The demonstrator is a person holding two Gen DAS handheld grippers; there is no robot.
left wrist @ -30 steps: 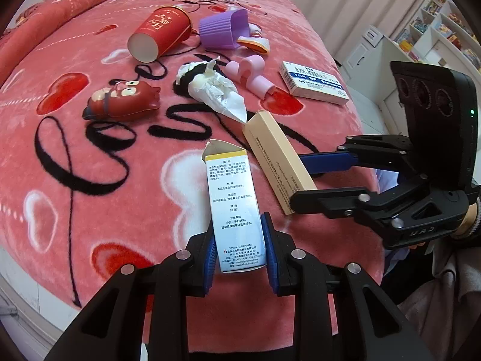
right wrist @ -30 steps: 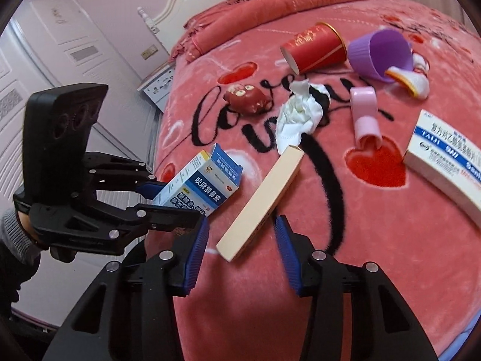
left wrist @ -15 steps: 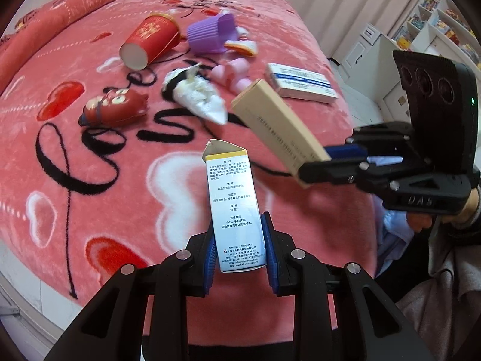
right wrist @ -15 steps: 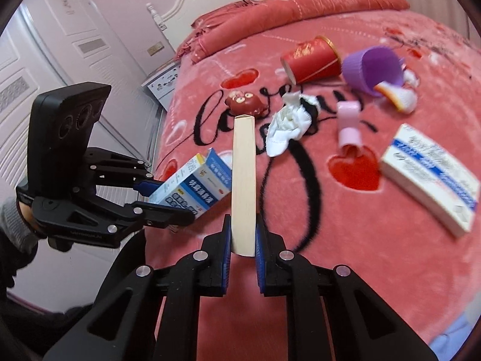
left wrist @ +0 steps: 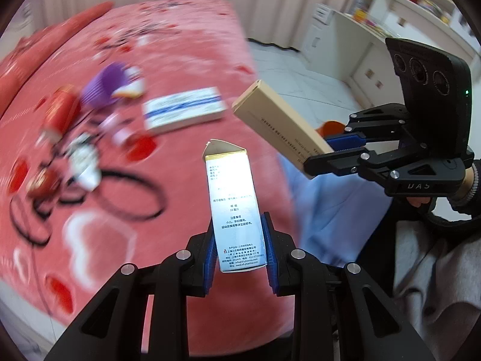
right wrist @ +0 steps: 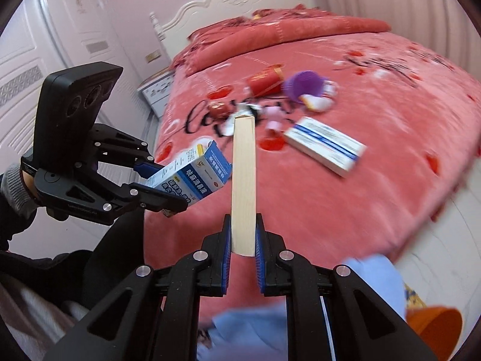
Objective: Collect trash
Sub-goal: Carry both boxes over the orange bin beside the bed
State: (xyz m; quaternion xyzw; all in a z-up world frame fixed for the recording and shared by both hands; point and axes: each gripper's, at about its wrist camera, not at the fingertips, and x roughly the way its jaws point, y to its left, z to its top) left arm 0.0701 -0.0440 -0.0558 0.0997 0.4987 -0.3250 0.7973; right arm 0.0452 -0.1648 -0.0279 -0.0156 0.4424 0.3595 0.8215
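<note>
A blue-and-white medicine carton is clamped between the blue pads of the left gripper, its opened flap pointing away from the camera. The carton is held off the pink blanket, above the bed's near edge. A long beige box is pinched by its near end in the right gripper and is carried in the air, its far end aimed toward the bed; in the left wrist view the same box is seen slanting up and to the left.

The other items are left lying on the blanket, blurred: a white box with blue stripes nearest, then a purple cup, a red paper cup, a pink piece, crumpled white tissue and a small red figurine farther off. An orange object is glimpsed low at the right, beside pale blue fabric.
</note>
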